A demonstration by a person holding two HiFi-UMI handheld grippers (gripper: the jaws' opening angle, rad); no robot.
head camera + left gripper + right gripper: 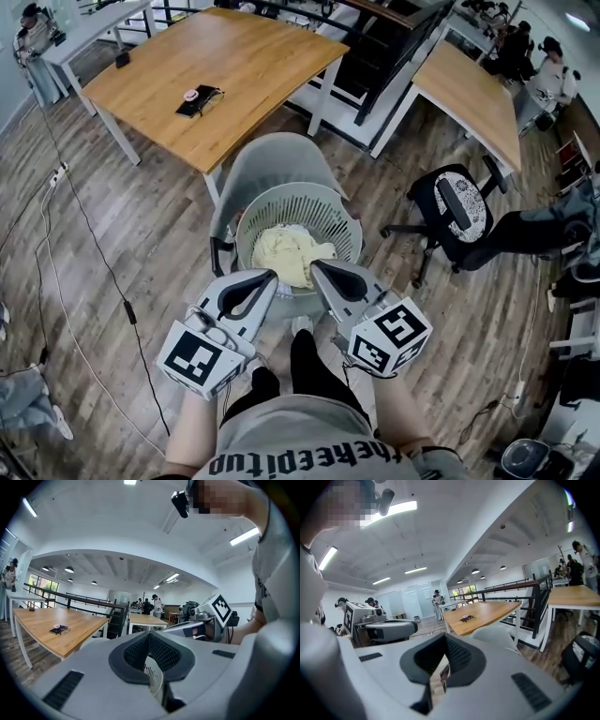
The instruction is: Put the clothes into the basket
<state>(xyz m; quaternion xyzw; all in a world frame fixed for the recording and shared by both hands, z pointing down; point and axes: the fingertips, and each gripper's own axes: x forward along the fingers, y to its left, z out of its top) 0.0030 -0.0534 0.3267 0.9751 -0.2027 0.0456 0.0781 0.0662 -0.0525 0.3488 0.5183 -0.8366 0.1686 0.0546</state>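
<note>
- Progress looks close to complete, in my judgement: a pale yellow crumpled cloth garment point(286, 255) already lies inside the round pale grey slotted plastic basket point(328, 202), and neither tool carries any cloth.
- Basket placement: it stands on the seat of a light grey moulded chair point(272, 155), directly in front of the person, on the wooden plank floor point(141, 244).
- Garment appearance: it is soft and bunched into loose folds, with a paler patch at its far edge. It sits low, near the basket's bottom and well under the rim. Whether it is one piece or several, I cannot tell.
- Left tongs point(270, 275): pads pressed together with nothing clamped, tip near the basket's near rim. In the left gripper view only a strip of slotted basket wall shows through the gap behind the pads.
- Right tongs point(317, 267): also closed on nothing, just beside the left pair, over the same near rim.
- Remaining work: no loose clothing shows on the floor round the chair or on the long wooden surface point(216, 56) behind it, so little or nothing seems left.
</note>
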